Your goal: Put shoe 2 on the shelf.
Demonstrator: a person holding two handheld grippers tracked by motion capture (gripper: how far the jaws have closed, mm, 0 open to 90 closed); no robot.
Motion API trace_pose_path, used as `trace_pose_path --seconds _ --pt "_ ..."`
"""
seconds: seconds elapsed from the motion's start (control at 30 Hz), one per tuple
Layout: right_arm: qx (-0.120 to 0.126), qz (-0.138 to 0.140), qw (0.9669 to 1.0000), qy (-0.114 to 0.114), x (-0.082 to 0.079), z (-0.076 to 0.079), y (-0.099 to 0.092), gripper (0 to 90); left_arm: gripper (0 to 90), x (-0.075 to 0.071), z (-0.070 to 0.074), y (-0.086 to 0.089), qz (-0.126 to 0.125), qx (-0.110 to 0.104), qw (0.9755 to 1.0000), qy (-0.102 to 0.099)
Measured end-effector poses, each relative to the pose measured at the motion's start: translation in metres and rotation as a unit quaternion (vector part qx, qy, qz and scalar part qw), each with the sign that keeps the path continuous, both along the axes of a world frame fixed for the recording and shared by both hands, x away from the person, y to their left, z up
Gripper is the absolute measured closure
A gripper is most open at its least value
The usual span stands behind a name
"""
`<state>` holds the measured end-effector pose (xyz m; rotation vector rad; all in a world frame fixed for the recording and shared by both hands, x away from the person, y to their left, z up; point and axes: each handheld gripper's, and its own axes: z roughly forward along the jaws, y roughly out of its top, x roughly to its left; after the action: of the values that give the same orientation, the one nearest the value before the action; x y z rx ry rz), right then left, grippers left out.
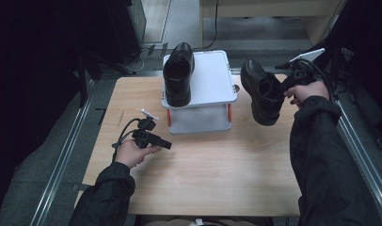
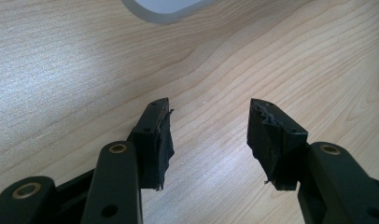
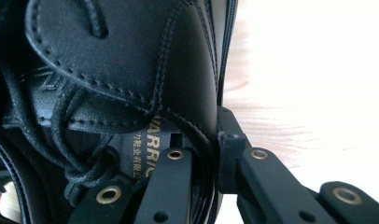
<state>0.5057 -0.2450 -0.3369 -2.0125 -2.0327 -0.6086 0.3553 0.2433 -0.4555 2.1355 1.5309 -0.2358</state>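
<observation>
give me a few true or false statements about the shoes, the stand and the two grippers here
1. The right gripper grips a black shoe by the edge of its opening. True.
2. Both shoes stand on the white stand. False: one black shoe stands on it, and the other hangs in the right gripper above the table.
3. The left gripper is open with bare table between its jaws. True.
4. The shoe on the stand sits at its right edge. False: it sits on the stand's left part.
5. The left gripper rests on top of the stand. False: it is above the table in front of the stand, to the left.
</observation>
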Motion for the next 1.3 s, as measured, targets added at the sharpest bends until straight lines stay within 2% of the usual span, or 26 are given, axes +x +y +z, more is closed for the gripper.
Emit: trace_pose_path --seconds 0.17,0.2,0.23,0.27,0.33,0.37,0.53,0.63,0.67,0.77,0.8,0.83,0.9,1.1,1.3 --pt "-0.006 -0.001 0.9998 -0.018 0.006 0.034 0.004 86.1 49.4 0.000 0.000 0.000 -0.001 0.000 1.0000 0.001" --pt "-0.006 -0.001 0.9998 -0.018 0.006 0.034 0.004 86.1 49.5 0.000 0.000 0.000 -0.001 0.000 1.0000 0.001" --pt "-0.008 -0.001 0.9997 -0.024 0.007 0.047 0.008 86.0 49.5 0.000 0.000 0.000 -0.001 0.000 1.0000 0.002" --pt "-0.010 0.000 0.9996 -0.027 0.008 0.053 0.010 86.1 49.5 0.000 0.000 0.000 -0.002 0.001 1.0000 0.003" --pt "-0.010 0.000 0.9995 -0.030 0.009 0.058 0.012 86.1 49.5 0.000 0.000 0.000 -0.003 0.002 1.0000 0.003" --pt "-0.012 0.003 0.9993 -0.035 0.011 0.070 0.019 86.1 49.5 0.000 0.000 -0.001 -0.004 0.001 1.0000 0.003" --pt "-0.013 0.014 0.9989 -0.043 0.016 0.090 0.040 86.1 49.5 0.000 0.000 -0.001 -0.006 0.001 1.0000 0.003" --pt "-0.011 0.028 0.9985 -0.045 0.019 0.095 0.056 86.0 49.5 -0.001 0.000 0.000 -0.006 0.001 1.0000 0.003" --pt "-0.011 0.028 0.9985 -0.045 0.019 0.095 0.056 86.0 49.5 -0.001 0.000 0.000 -0.006 0.001 1.0000 0.003" --pt "-0.017 0.046 0.9977 -0.047 0.023 0.100 0.080 86.0 49.6 -0.001 0.000 -0.001 -0.006 0.001 1.0000 0.002" --pt "-0.017 0.046 0.9977 -0.047 0.023 0.100 0.080 86.0 49.6 -0.001 0.000 -0.001 -0.006 0.001 1.0000 0.002" --pt "-0.023 0.055 0.9972 -0.045 0.025 0.101 0.094 85.9 49.6 -0.001 0.000 0.000 -0.007 -0.001 1.0000 0.003" --pt "-0.025 0.060 0.9969 -0.045 0.027 0.101 0.106 85.9 49.6 -0.001 0.000 0.000 -0.007 -0.001 1.0000 0.002" --pt "-0.022 0.070 0.9965 -0.040 0.034 0.095 0.134 85.9 49.6 -0.001 0.000 -0.001 -0.008 -0.002 1.0000 0.002" --pt "-0.036 0.072 0.9961 -0.036 0.039 0.086 0.154 85.8 49.5 -0.001 0.000 -0.001 -0.010 -0.004 0.9999 0.002"
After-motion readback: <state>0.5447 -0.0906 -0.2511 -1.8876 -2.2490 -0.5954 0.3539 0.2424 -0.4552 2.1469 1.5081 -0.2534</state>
